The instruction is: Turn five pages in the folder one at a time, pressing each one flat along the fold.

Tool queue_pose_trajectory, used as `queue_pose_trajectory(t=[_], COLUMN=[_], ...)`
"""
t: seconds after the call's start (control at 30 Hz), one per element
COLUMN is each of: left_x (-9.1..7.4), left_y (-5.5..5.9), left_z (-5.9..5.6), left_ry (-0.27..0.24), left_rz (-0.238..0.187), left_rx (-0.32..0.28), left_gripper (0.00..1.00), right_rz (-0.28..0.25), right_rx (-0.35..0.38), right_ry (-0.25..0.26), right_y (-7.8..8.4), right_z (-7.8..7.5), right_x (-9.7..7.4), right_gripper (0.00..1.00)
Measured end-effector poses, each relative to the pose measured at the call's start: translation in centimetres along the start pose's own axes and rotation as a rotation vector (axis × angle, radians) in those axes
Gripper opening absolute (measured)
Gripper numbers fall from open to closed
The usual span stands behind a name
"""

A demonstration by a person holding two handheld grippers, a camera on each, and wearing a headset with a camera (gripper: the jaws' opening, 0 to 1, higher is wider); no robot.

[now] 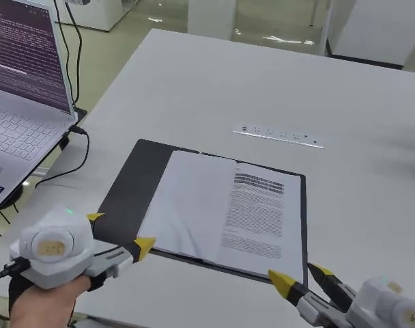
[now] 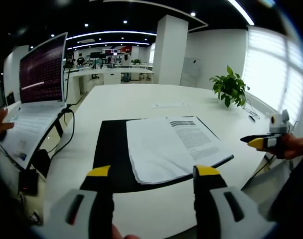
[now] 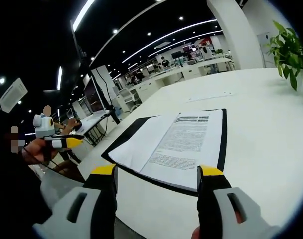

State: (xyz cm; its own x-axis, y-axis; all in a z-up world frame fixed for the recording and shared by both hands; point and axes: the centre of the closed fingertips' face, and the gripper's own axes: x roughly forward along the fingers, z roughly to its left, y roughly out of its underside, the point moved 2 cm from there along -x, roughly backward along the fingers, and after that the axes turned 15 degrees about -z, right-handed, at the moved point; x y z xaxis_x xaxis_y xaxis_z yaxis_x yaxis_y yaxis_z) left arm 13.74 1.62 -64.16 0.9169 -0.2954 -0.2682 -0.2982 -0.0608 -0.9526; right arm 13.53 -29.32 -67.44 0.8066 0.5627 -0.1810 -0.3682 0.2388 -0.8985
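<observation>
Left claw (image 1: 120,232) hovers at the near left edge of the folder (image 1: 124,195), jaws apart and holding nothing; right claw (image 1: 301,276) is just off its near right corner, jaws likewise apart; the folder lies open on the white table (image 1: 194,75), printed page (image 1: 256,208) on the right; a laptop (image 1: 23,102) stands far left.

Only the number 62 can be read, on the white plastic body of the right gripper (image 1: 299,275), while the printed white paper page (image 1: 256,213) and the silver laptop's purple screen (image 1: 26,55) carry lines too small to read.
</observation>
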Motion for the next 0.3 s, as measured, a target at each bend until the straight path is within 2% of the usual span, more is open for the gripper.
queue_pose_trajectory(t=[0.1, 0.3], left_x=[0.05, -0.14], left_y=[0.69, 0.42], left_z=[-0.01, -0.44], left_ry=[0.001, 0.013], left_rz=[0.010, 0.015], left_rx=[-0.013, 0.005], left_gripper=[0.65, 0.67], right_rz=[0.004, 0.016], right_rx=[0.000, 0.000], right_ry=[-0.002, -0.006], right_y=[0.24, 0.67], right_z=[0.26, 0.66], right_x=[-0.43, -0.91], right_gripper=[0.64, 0.67])
